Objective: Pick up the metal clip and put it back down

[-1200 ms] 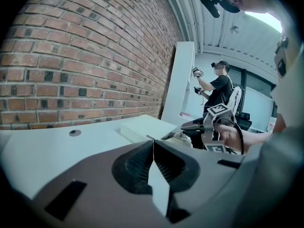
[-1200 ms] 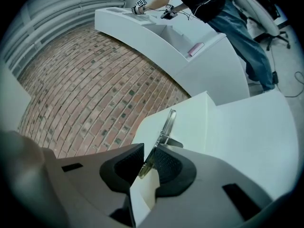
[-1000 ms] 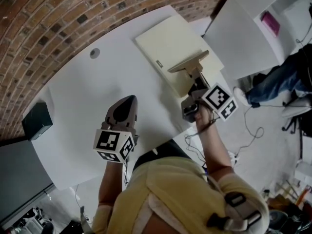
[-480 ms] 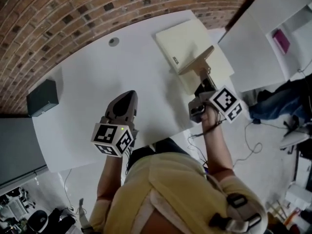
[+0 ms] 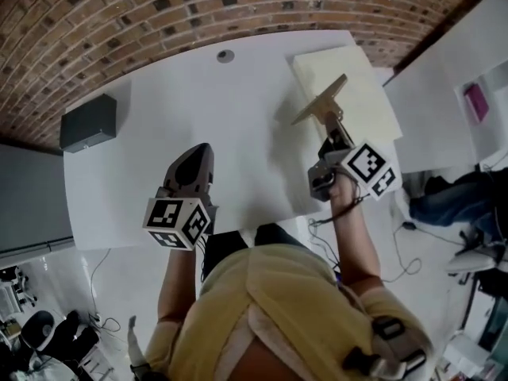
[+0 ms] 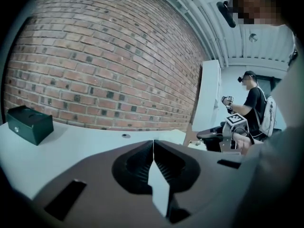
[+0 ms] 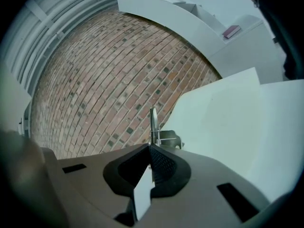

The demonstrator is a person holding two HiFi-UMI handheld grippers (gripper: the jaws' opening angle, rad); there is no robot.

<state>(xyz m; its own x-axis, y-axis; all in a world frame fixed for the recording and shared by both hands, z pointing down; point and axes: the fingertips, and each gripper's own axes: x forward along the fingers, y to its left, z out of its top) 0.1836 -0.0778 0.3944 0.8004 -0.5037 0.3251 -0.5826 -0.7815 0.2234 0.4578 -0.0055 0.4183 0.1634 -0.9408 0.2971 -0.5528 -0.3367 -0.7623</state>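
A black box (image 5: 88, 122) sits on the white tabletop (image 5: 238, 125), well to the left of the left tongs (image 5: 198, 153) and beyond their tips. Those tongs hover above the tabletop, tips together, with nothing between them. Further right, the right tongs (image 5: 332, 127) are clamped on the handle end of the clip (image 5: 321, 101). It juts out past their tips, apparently lifted off the surface, just left of a cream pad (image 5: 361, 78). The pick-up looks done. Next, the right tongs should lower the clip flat onto the surface, then part.
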